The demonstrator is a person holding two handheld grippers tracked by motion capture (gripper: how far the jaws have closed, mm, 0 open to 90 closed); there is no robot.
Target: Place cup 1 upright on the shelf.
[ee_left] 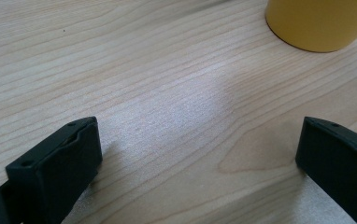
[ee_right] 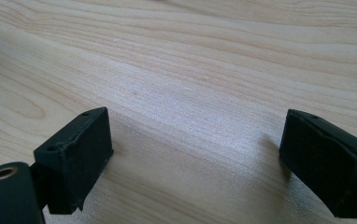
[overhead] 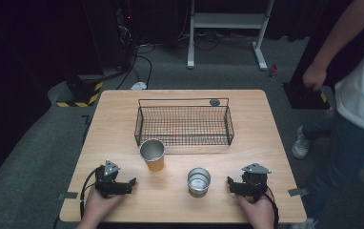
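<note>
Resting on the table [overhead: 123,109], both grippers gape empty near two unlabelled cups: left gripper [overhead: 131,183], right gripper [overhead: 230,183].

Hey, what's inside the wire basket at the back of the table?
The wire basket looks empty; bare table shows through its mesh. A small dark round thing sits at its far rim; whether inside is unclear.

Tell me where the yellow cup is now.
In the high view, the yellow cup stands left of centre, just before the wire basket, ahead of the left gripper.
</note>
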